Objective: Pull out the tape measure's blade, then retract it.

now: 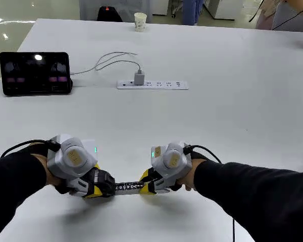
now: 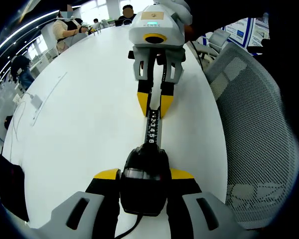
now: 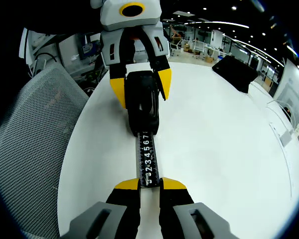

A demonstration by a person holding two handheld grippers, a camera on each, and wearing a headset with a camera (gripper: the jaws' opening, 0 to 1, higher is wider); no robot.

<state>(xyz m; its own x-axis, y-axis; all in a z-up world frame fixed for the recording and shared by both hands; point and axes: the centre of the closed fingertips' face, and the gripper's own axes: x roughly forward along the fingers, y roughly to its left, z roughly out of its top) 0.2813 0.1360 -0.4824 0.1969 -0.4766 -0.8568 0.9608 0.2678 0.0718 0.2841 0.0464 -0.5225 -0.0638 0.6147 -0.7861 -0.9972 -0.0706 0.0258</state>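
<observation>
Left gripper (image 2: 144, 175) is clamped around the black tape measure case (image 2: 145, 186), its yellow tips pressed to both sides. Right gripper (image 3: 149, 185) is closed narrowly on the tip of the blade (image 3: 146, 159), with the hook end between its pads. Case and blade sit low over the white table (image 1: 217, 126), near its near edge, and whether the case rests on the surface I cannot tell. A short run of blade is out, with numerals up to about 7 readable, so the pull looks only just begun.

Main risk, as I judge it, is the thin blade tip slipping from the right pinch as spring tension builds, which would snap it back into the case. Pulling off the case's line could twist or kink the blade, or turn the case in the left grip. Letting go abruptly for the retract would whip the hook against the case mouth.

Both forearms, in dark sleeves, come in from the near left and near right. The hands hold the 2 grippers nose to nose on a left-right line, close together and roughly level.
</observation>
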